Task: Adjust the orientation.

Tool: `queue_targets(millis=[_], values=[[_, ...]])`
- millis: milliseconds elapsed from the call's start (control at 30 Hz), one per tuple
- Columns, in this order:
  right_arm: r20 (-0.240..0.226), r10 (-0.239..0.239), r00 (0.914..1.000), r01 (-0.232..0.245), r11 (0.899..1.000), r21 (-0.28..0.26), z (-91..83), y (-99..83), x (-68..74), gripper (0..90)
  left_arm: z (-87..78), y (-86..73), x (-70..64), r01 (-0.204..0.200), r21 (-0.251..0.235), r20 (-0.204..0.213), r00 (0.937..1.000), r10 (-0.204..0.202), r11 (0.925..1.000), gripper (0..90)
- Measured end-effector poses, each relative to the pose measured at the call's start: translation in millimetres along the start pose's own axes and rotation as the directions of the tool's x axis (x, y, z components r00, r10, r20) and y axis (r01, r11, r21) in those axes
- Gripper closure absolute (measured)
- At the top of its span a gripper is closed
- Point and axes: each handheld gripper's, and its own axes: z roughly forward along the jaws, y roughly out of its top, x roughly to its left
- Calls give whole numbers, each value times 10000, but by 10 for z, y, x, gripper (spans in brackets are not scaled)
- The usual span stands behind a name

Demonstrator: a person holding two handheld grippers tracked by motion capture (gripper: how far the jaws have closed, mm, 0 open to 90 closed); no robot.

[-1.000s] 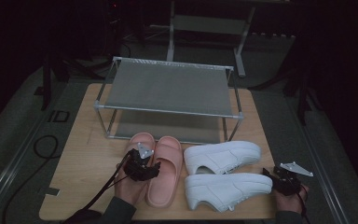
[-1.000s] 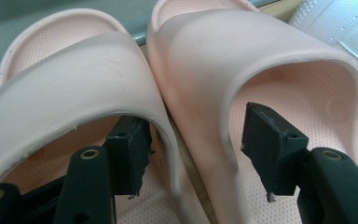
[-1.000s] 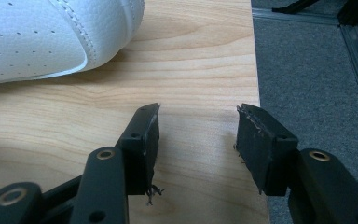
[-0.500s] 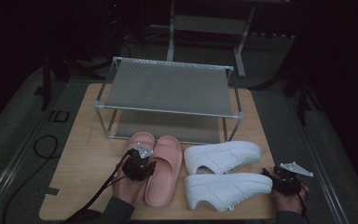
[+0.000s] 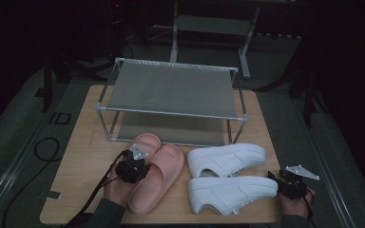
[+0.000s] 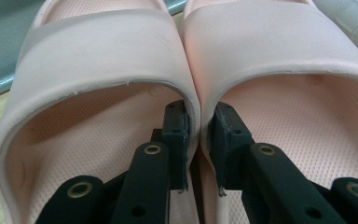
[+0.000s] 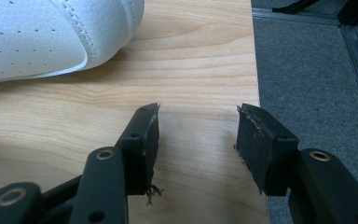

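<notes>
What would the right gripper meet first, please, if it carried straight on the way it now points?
Probably nothing close: the right gripper, jaws open and empty, points over bare wooden table near its edge. The white sneaker lies off to one side of that line, so the way looks free, though depth is unclear.

The high view is dim and soft, its surroundings sinking into near-black beyond the pale wooden tabletop (image 5: 85,156). Both gripper views are bright, evenly lit and sharp up close, with a soft shadow under the white perforated-leather sneaker (image 7: 51,32).
</notes>
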Motion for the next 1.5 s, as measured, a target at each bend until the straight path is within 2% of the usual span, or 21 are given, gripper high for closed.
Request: queue_targets(millis=[200,300,500,967,1200,1333,1500], values=[[1,0,10000,0,10000,1,0,0,0,479,-70,-43,105,-407,-117,234,9989,410,9991,784],[1,2,10000,-2,10000,-3,0,0,0,479,-111,-43,149,-780,-324,393,9961,792,9964,786],[1,0,10000,0,10000,2,-1,-1,0,479,-133,3,254,-1181,-587,550,9911,1213,9913,786],[0,2,10000,-2,10000,4,-1,-1,0,479,-124,173,393,-1550,-979,552,9854,1609,9830,784],[0,2,10000,-2,10000,2,-1,-1,0,479,-67,258,423,-1738,-1105,512,9823,1802,9786,783],[-2,0,10000,0,10000,4,-2,-1,0,479,-27,307,460,-1651,-1204,417,9844,1712,9789,783],[-4,-8,10000,8,10000,4,-2,-1,-1,479,18,367,508,-1815,-1320,358,9816,1876,9745,782]])
